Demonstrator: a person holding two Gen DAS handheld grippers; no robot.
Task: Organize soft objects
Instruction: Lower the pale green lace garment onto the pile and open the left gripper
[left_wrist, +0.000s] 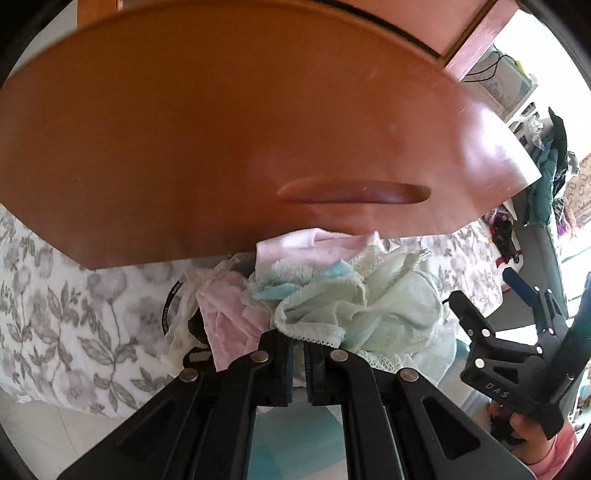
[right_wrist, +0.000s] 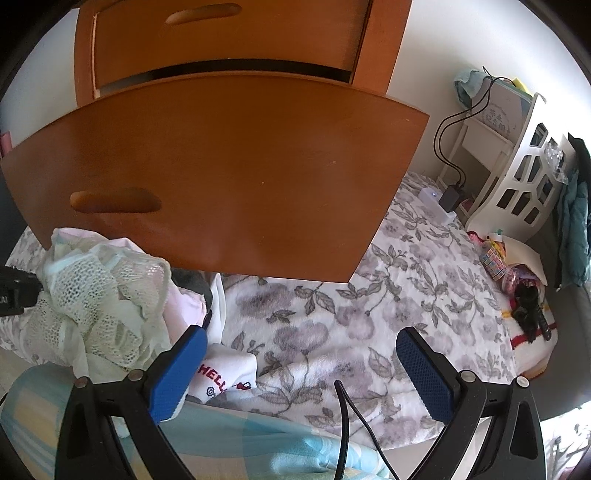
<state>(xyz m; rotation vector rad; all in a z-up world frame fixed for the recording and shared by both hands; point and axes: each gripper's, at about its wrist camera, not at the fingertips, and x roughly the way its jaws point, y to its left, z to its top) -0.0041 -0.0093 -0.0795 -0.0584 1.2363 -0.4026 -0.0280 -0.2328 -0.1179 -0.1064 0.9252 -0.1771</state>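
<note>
The left gripper (left_wrist: 298, 354) has its jaws pinched tight on a bundle of soft garments (left_wrist: 332, 295): pale mint lace and netting, a turquoise fringe, and smooth pink cotton, all crumpled together and hanging just in front of the open wooden drawer front (left_wrist: 229, 140). The right gripper (right_wrist: 301, 373) stands with its jaws wide apart and nothing between the blue textured pads (right_wrist: 177, 373).

Only the left wrist view shows the clamp on the cloth and the person's hand (left_wrist: 532, 435) under the other tool. Only the right wrist view shows the bundle from the side as an open mesh, a white sock (right_wrist: 225, 376) with red lettering just beside the left pad, a black cable (right_wrist: 343, 417), and a white cut-out shelf (right_wrist: 524, 184). A fleecy floral blanket (right_wrist: 369, 295) covers the bed; a glossy oval handle (left_wrist: 352, 192) is recessed in the drawer.
</note>
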